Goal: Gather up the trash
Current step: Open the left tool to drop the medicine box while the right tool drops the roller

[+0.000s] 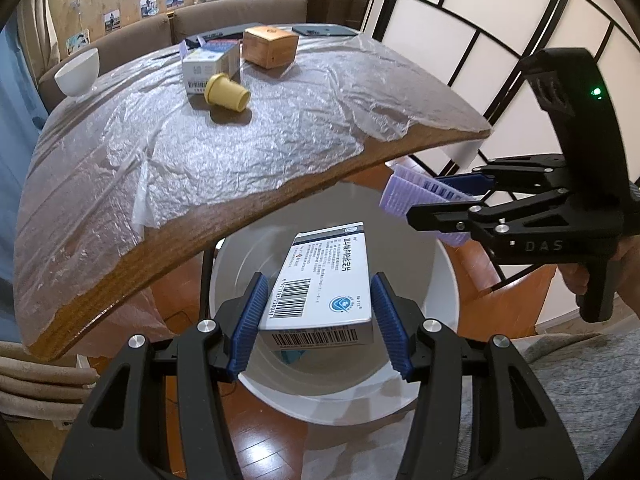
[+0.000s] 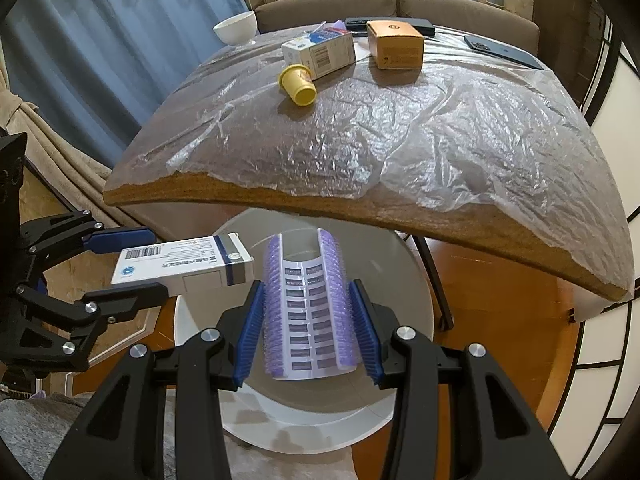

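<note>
Below the tabletop (image 1: 168, 248) edge, the left tool (image 1: 316, 320) is clamped on a white medicine box (image 1: 320, 280), its blue pads pressing the box's two long sides; the box hangs level over the open mouth of the white bin (image 1: 440, 264) on the wooden floor. Just to its right, the right tool (image 2: 306, 320) is clamped on a strip of purple vials (image 2: 308, 304), squeezed at both edges and also held above the bin, close beside the box but not touching it. Up on the tabletop, which is covered in crinkled clear plastic sheet (image 2: 400, 128), a white bowl (image 2: 236, 28) stands at the far left corner. Further right, a yellow cup (image 2: 298, 84) lies on its side against a white carton (image 2: 320, 52). Beside that sits a brown box (image 2: 396, 44), and a dark phone (image 2: 504, 52) lies near the far right edge.
</note>
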Tool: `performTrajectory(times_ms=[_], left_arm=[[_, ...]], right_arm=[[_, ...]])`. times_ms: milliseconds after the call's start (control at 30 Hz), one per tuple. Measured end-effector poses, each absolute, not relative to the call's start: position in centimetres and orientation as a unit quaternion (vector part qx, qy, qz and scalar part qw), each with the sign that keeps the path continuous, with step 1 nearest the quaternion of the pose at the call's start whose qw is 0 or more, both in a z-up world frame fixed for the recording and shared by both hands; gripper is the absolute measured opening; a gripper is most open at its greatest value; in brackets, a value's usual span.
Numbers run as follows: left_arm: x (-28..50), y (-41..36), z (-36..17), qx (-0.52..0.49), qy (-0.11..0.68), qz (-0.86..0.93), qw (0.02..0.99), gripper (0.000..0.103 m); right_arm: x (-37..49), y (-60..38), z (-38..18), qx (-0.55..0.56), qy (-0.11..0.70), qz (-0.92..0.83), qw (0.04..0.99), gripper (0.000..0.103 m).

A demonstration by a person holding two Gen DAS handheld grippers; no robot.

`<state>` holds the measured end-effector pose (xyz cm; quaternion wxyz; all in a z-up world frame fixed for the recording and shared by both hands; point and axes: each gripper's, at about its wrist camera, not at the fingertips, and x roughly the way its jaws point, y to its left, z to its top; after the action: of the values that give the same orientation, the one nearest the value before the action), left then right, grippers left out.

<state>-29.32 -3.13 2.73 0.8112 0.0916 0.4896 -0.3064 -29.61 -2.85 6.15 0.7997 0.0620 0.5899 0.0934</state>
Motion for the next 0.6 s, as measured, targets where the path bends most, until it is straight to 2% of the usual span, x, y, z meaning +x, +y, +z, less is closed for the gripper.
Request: performTrajectory(times_ms=[600], left_arm=[[-28.7,-3.6,-1.5,0.096,0.529,-0.291,0.791,0.055]], right_arm=[[-30.1,-2.5,3.4,0.059,0.617,0.1,0.778,0.042]])
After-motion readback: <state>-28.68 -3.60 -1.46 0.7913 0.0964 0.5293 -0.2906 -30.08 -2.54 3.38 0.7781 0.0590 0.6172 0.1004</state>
